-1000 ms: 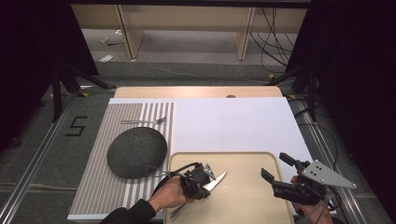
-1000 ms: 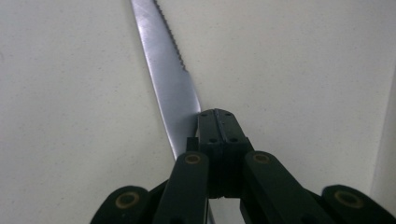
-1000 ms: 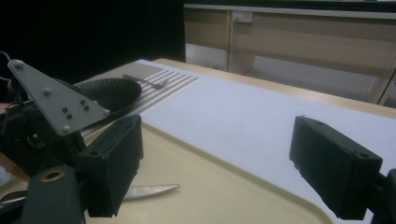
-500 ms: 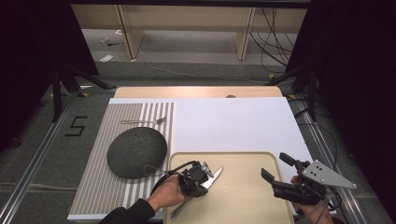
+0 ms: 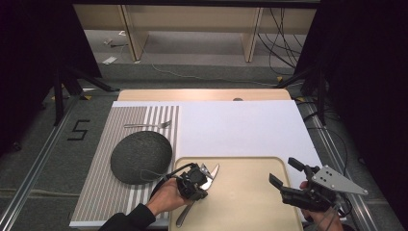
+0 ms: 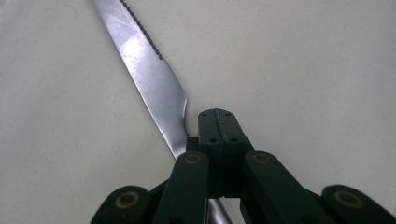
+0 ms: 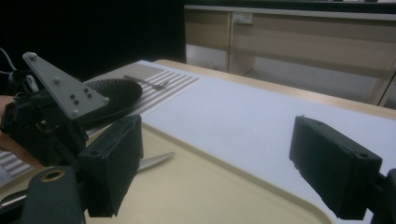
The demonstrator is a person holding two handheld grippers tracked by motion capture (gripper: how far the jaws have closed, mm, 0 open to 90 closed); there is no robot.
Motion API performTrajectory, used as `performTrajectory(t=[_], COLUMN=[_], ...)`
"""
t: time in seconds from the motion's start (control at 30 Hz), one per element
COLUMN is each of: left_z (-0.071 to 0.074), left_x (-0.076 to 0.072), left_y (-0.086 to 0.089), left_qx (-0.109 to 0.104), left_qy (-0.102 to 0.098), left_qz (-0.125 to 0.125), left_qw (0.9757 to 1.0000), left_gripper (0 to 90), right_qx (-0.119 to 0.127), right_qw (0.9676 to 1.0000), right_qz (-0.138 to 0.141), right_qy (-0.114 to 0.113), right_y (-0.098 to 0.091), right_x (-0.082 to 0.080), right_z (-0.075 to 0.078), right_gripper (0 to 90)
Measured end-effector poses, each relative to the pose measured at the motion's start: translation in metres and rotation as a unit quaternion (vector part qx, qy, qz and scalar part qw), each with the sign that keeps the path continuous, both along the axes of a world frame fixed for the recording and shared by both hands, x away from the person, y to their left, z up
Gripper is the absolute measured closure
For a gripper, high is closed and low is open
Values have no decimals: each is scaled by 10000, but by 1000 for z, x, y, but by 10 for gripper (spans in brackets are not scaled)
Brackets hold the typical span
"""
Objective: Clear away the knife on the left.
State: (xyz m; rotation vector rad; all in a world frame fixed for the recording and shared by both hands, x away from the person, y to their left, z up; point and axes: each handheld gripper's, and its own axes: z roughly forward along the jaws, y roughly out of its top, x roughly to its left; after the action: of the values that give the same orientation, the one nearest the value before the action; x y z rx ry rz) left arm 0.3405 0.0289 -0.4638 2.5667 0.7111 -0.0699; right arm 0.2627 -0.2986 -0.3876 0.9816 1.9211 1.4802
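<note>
In the left gripper view, the shiny metal knife (image 6: 149, 79) is pinched by the left hand-held gripper (image 6: 218, 122), its blade pointing forward-left over the cream plastic tray (image 6: 303, 70).

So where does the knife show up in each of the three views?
High view: knife low centre-left, on the tray, in the left tongs.
Left gripper view: blade runs up-left from the shut tongs.
Right gripper view: blade tip pokes out low left.
Shared landmark: the beige tray.
</note>
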Motion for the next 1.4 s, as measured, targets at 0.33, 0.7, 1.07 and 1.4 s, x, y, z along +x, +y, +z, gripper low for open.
performTrajectory(t=[0.33, 0.7, 1.07, 1.4], left_z=[0, -1, -1, -1], left_x=[4, -2, -7, -10], left_y=[23, 42, 58, 59], left_qx=[-28, -65, -49, -15], left_qy=[129, 195, 213, 145], left_qz=[315, 517, 682, 647], left_qw=[9994, 9984, 9974, 9978], left_gripper=[896, 897, 897, 895], right_qx=[-12, -10, -10, -10], right_qw=[10000, 10000, 10000, 10000], right_qz=[7, -7, -3, -1], right_qy=[11, 6, 9, 7], right_y=[0, 0, 0, 0], right_x=[0, 0, 0, 0], right_z=[0, 0, 0, 0], right_gripper=[184, 185, 185, 185])
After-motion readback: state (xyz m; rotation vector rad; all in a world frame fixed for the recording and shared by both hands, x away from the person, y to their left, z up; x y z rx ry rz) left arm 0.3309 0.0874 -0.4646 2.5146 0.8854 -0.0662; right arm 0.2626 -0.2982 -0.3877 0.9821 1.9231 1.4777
